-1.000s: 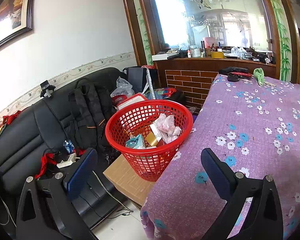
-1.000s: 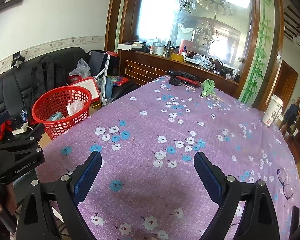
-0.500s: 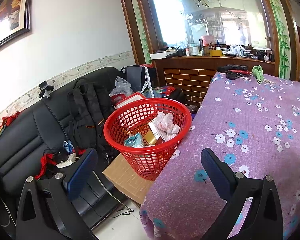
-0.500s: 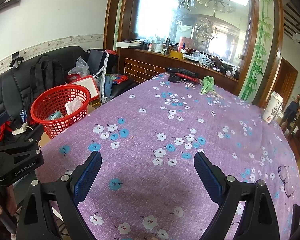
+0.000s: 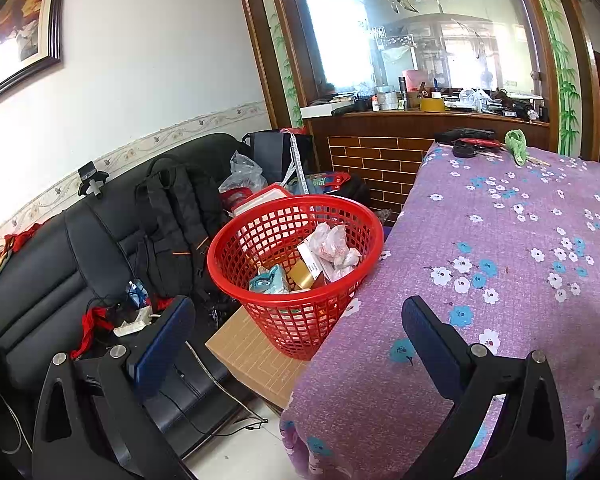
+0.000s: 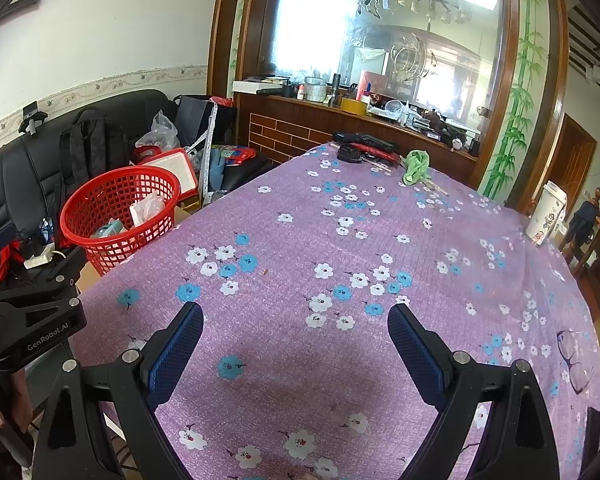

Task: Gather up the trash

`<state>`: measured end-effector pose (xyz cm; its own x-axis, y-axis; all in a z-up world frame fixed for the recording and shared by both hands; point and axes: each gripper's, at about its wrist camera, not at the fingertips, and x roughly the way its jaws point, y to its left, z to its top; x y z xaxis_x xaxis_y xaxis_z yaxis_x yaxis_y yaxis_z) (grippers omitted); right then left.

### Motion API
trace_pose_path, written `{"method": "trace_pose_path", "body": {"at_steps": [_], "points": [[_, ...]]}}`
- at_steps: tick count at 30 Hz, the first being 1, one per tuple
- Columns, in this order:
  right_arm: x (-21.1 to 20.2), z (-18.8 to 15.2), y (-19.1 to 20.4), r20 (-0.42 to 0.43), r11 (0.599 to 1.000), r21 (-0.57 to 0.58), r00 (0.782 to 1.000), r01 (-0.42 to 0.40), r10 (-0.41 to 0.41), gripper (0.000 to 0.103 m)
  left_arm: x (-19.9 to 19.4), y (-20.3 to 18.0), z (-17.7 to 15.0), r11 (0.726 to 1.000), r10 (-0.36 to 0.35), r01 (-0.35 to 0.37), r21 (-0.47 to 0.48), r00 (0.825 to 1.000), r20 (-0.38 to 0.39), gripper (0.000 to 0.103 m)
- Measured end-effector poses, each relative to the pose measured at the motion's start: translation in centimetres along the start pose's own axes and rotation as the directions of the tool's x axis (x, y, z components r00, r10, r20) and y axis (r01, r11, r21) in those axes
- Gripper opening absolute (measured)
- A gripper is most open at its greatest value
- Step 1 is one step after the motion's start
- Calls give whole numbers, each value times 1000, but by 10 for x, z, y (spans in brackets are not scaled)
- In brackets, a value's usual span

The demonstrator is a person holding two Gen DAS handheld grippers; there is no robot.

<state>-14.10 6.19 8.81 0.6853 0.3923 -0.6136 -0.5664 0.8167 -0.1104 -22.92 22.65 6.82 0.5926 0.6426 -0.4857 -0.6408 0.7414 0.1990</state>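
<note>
Little is being changed over the last second: the left hand-held gripper and right hand-held gripper are still being held spread and empty. Trash is lying in the red basket, centre frame, beside the near-cleared worktop.

We cannot make out what lies deepest in the red basket, its wrappers overlapping, nor the small clutter on the ledge beyond it.

Both grippers are black with silver screws and blue ribbed pads; one body reads "GenRobot.AI".
</note>
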Motion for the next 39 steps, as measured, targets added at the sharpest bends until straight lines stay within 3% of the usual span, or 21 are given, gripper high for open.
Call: {"method": "trace_pose_path", "body": {"at_steps": [6,12,16,20,23,25,26,28,31,35,38,39], "points": [[6,-1,-11,-21,999,42,1000,0,1,96,2,-10,4,1000,-18,18,24,1000,-8,103],[20,-13,-75,-77,979,188,995,83,-70,95,-4,-71,16,973,-188,192,130,981,-39,103],[28,-35,-144,-157,928,308,973,209,-167,97,-7,-137,19,908,-337,356,221,934,-117,103],[40,-62,-209,-280,861,369,926,348,-254,97,-3,-212,22,814,-470,529,239,842,-263,103],[50,-87,-254,-366,802,427,891,418,-270,97,1,-260,19,777,-492,583,236,797,-350,103],[51,-100,-276,-388,768,475,885,430,-256,97,2,-281,17,762,-500,607,226,773,-390,103],[51,-104,-284,-392,753,496,885,432,-249,97,2,-296,15,753,-500,615,231,765,-407,103],[54,-109,-295,-408,744,507,881,436,-239,97,1,-311,12,744,-490,618,254,763,-421,102],[60,-111,-298,-426,754,493,877,433,-225,98,-1,-335,10,707,-496,650,277,736,-461,102],[69,-111,-295,-434,785,463,877,412,-204,102,2,-345,8,693,-522,668,272,725,-450,103],[73,-113,-298,-434,784,466,878,411,-203,102,9,-344,10,686,-542,691,228,694,-475,103],[74,-113,-297,-440,788,453,873,418,-210,102,10,-344,11,686,-544,693,223,691,-476,103]]}}
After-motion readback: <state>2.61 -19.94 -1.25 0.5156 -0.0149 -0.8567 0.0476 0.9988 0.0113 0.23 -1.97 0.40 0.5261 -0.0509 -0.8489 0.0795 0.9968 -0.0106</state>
